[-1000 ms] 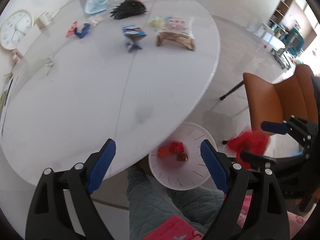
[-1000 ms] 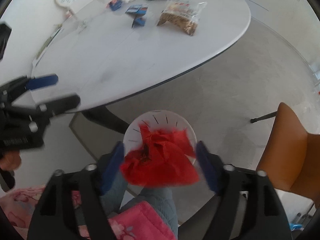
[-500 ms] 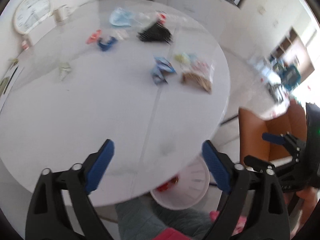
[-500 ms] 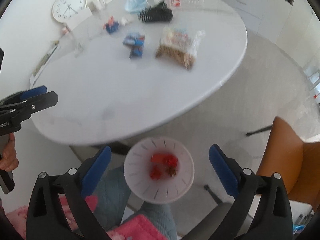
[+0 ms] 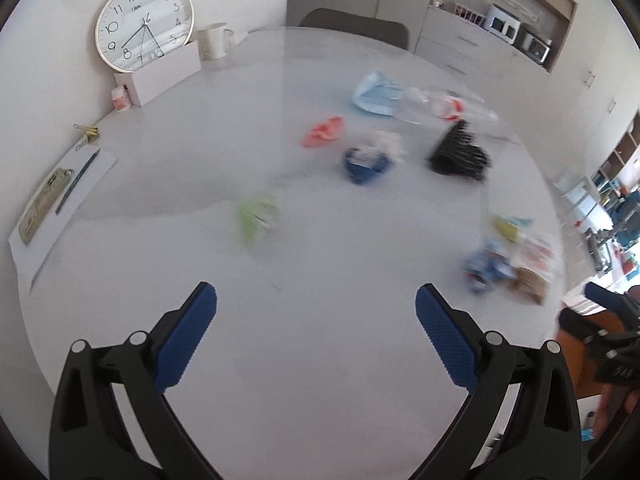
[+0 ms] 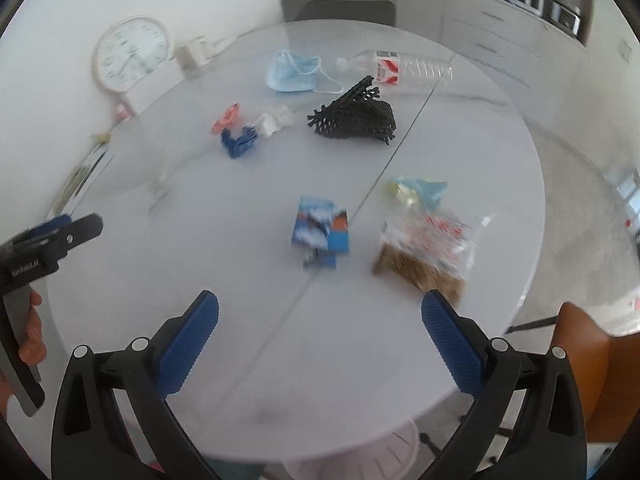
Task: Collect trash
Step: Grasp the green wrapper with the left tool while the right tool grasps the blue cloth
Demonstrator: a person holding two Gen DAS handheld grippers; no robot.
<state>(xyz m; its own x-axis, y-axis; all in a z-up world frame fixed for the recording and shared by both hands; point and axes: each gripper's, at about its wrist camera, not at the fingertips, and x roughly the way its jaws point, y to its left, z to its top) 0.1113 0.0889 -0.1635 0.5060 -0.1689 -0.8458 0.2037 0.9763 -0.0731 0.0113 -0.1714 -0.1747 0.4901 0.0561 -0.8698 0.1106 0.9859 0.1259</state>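
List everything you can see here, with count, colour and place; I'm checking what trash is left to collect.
face mask: 1, light blue, far side of the table
plastic bottle: 1, clear with a red label, lying beside the mask
foam net: 1, black, in front of the bottle
wrappers: a few, red, blue and white, left of the net
green wrapper: 1, blurred, left of centre
blue packet: 1, centre
snack bag: 1, clear, right of the packet
clock: 1, white, by the wall
mug: 1, white, next to the clock
left gripper: open, empty
right gripper: open, empty
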